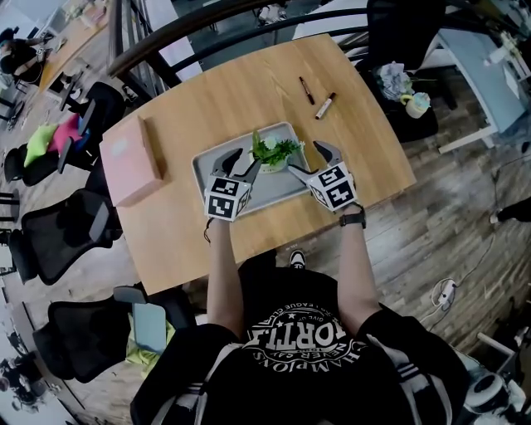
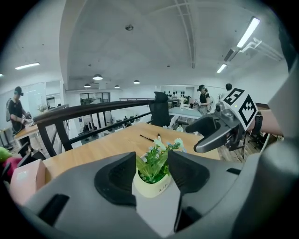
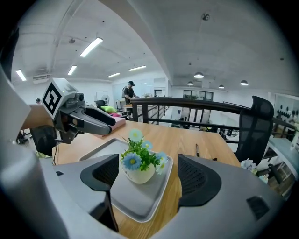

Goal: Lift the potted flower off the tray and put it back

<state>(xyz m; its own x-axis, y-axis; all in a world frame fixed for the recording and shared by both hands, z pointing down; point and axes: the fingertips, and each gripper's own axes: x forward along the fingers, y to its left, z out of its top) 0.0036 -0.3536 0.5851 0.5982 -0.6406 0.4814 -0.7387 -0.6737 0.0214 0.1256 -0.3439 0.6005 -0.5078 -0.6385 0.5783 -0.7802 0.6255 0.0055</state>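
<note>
A cream pot with green leaves and pale blue flowers [image 1: 274,154] stands upright on the grey tray [image 1: 217,163] in the middle of the wooden table. My left gripper [image 1: 243,163] reaches over the tray from the pot's left; my right gripper [image 1: 309,159] comes in from its right. In the left gripper view the pot [image 2: 152,187] shows in the gap of the open left gripper [image 2: 152,176], its sides hidden behind the jaw tips. In the right gripper view the pot [image 3: 138,173] sits on the tray [image 3: 140,205] between the wide-open jaws of the right gripper [image 3: 145,176], untouched.
A pink box [image 1: 133,159] lies on the table left of the tray. Two pens [image 1: 307,90] [image 1: 324,105] lie beyond it. Black office chairs [image 1: 62,232] stand to the left, and a dark railing [image 1: 207,21] runs behind the table's far edge.
</note>
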